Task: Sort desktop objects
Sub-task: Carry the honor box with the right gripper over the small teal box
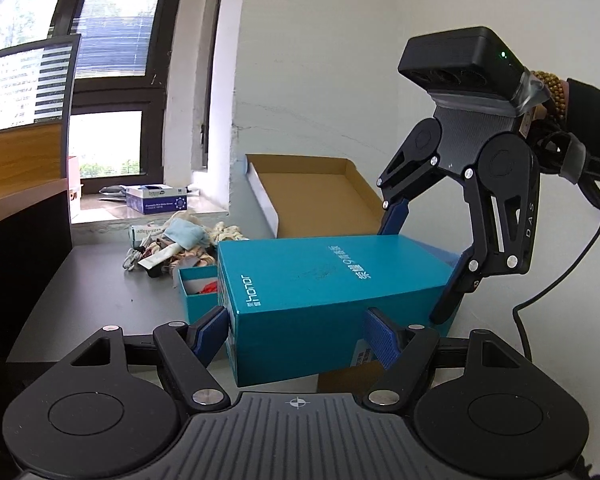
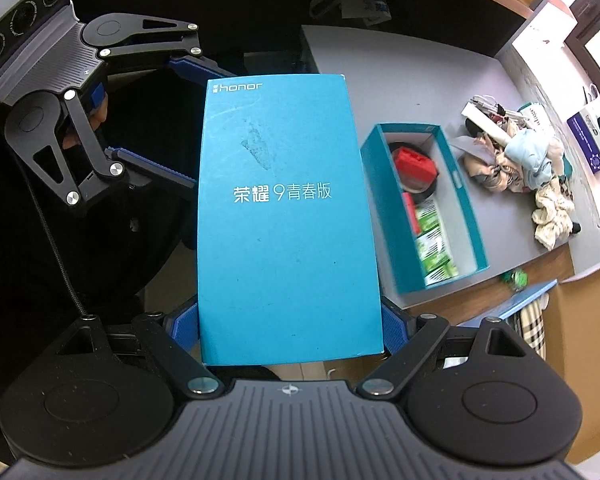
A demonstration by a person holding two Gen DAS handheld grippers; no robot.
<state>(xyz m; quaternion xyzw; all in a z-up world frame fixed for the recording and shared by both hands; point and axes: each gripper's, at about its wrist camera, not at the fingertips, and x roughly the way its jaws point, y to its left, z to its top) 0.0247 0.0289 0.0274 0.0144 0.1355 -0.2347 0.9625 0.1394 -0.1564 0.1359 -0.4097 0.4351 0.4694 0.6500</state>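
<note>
Teal "honor" lid, "荣耀9青春版", pinched by right hand-held gripper and left hand-held gripper.

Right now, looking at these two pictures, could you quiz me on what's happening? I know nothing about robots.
1. True or false: the open box on the desk is empty.
2. How many grippers hold the lid? A) none B) one C) two
3. Fill in: the heap lies ___ the open box (inside/beside).

Key
1. False: it holds a red block and green packets.
2. C: the left gripper and the right gripper each have their fingers on one end.
3. Beside.
</note>
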